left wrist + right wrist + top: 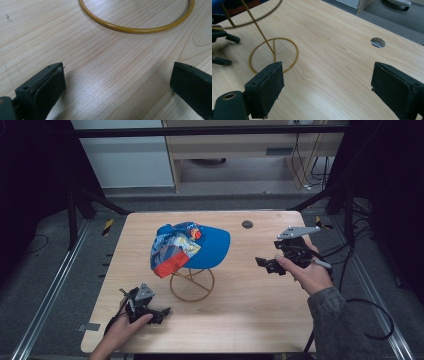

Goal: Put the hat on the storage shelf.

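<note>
Pale wood grain covers the table (250, 315), which stands in a dim room with dark frame rails at both sides and a light cabinet beyond the far edge. A small round hole (247, 224) sits near the far edge.

Near the middle, a blue cap (192, 247) with a printed patch and a red-orange edge rests on a yellow wire stand (192, 285). Its brim points right and it sits tilted but settled on the wire, clear of the tabletop. The stand's ring base lies flat on the wood.

At the near left, the left claw (162, 312) is low over the table, pointing right toward the stand's base. In the left gripper view its jaws are spread wide with nothing between them, and the ring (136, 30) curves across just ahead. At the right, the right claw (261, 262) is held above the table, aimed left at the cap and stand, well apart from both. Its jaws are also spread and empty, and in the right gripper view the base ring (274, 53) and upright wire appear farther off.

Neither claw touches the cap or stand. My reading is that the cap already sits in place, so either the hanging is finished or a lift-off has not yet begun; I cannot tell which.
</note>
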Demonstrator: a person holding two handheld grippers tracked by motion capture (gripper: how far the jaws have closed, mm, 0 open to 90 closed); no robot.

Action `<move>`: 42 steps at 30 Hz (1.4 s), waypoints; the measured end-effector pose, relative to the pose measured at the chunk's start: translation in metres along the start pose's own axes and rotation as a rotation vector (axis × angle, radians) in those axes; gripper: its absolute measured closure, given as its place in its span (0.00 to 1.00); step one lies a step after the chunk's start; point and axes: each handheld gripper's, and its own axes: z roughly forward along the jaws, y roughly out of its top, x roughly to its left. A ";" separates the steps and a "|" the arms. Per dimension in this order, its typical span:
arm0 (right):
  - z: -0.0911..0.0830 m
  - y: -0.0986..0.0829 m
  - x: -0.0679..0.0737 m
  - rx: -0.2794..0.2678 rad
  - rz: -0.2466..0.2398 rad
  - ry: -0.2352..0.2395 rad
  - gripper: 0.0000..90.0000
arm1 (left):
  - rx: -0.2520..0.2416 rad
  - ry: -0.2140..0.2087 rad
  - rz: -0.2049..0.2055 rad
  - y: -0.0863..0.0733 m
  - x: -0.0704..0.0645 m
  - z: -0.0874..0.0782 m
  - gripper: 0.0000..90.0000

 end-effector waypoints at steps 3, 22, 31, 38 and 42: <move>0.002 -0.014 -0.005 -0.003 0.002 -0.021 0.14 | 0.000 0.000 -0.001 0.000 0.000 0.000 0.00; 0.005 -0.069 -0.012 0.019 -0.007 -0.082 0.16 | 0.000 -0.001 -0.001 0.000 0.000 0.000 0.00; 0.022 -0.093 -0.007 0.057 -0.009 -0.076 0.16 | 0.000 -0.001 0.001 0.000 0.000 0.000 0.00; 0.034 -0.111 -0.003 0.077 0.028 -0.059 0.16 | 0.000 -0.002 0.002 0.000 0.000 0.000 0.00; 0.042 -0.120 -0.001 0.085 0.037 -0.056 0.16 | 0.000 -0.001 0.002 0.000 0.000 0.000 0.00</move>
